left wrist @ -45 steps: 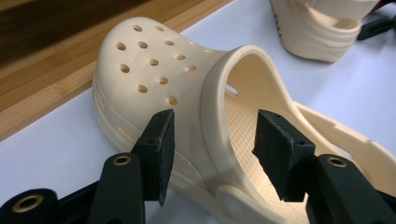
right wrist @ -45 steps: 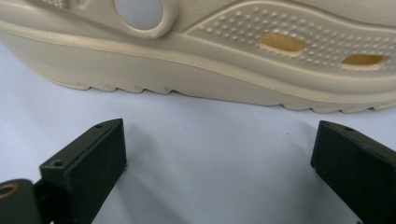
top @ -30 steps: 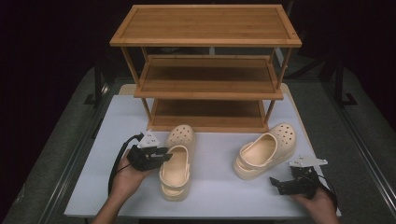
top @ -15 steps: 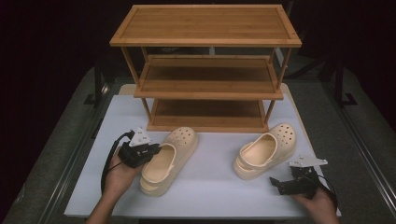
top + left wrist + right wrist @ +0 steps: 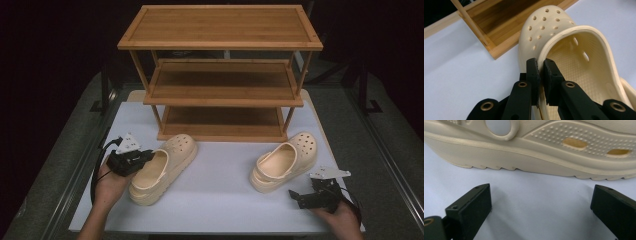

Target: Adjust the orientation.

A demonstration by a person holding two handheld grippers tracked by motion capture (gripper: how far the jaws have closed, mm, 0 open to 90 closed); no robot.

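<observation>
Since the earlier frames, we noted that the left clog (image 5: 162, 169) had swung round on the white desk (image 5: 225, 165): its toe, which had pointed at the rack, now pointed toward the rack's left front post, and the shoe sat slightly nearer the desk's left edge. The left gripper (image 5: 145, 157) was closed tight on the rim of that clog's opening, one jaw inside the wall and one outside, as we confirmed in the left gripper view (image 5: 540, 67). The clog's long axis ran diagonally from the near left corner up toward the wooden shoe rack (image 5: 220, 97), toe just short of the bottom shelf. The right clog (image 5: 285, 162) lay near the desk's right edge, apart from the rack. The right gripper (image 5: 300, 197) rested just beside its heel, jaws spread wide and holding nothing. We judged the left hand best placed to carry its clog toe-first onto the bottom shelf.
</observation>
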